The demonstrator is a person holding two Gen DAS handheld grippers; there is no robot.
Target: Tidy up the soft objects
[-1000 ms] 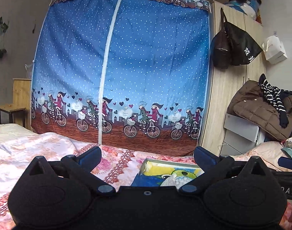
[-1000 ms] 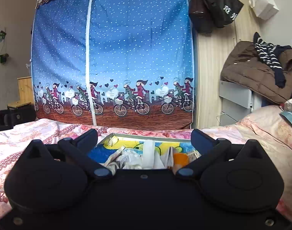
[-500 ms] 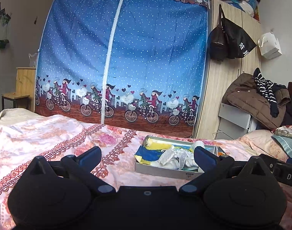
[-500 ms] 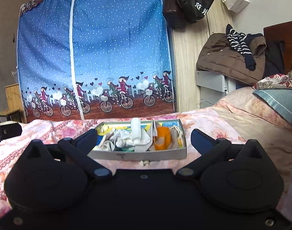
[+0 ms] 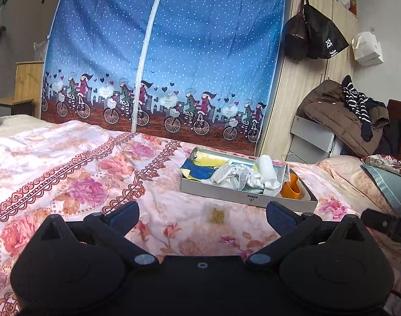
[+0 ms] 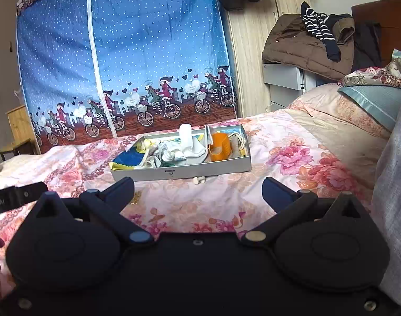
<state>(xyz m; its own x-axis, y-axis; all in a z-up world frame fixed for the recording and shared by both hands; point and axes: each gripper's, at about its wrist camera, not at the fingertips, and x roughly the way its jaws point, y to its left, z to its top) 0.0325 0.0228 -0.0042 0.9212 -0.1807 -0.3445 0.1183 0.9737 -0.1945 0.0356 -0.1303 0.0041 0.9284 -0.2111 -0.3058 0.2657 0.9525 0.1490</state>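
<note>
A shallow grey box [image 5: 234, 195] [image 6: 200, 169] lies on the floral bedspread. It holds a blue and yellow cloth [image 5: 198, 171] [image 6: 126, 159], crumpled white socks [image 5: 237, 176] [image 6: 171, 154], a white roll [image 5: 266, 167] [image 6: 186, 133] and an orange item [image 5: 292, 188] [image 6: 220, 147]. My left gripper [image 5: 201, 213] is open and empty, held back from the box's near side. My right gripper [image 6: 198, 191] is open and empty, also short of the box. A small white piece [image 6: 199, 180] lies on the bedspread just in front of the box.
A blue fabric wardrobe [image 5: 161, 60] stands beyond the bed, with a wooden cupboard [image 5: 305, 92] to its right. A brown jacket [image 5: 340, 115] is heaped on a grey unit. Pillows [image 6: 371, 102] lie at the right. A small gold patch [image 5: 218, 214] sits on the bedspread.
Both grippers have pulled back and risen from the box. It now shows whole and farther off. Both stay open and empty.
</note>
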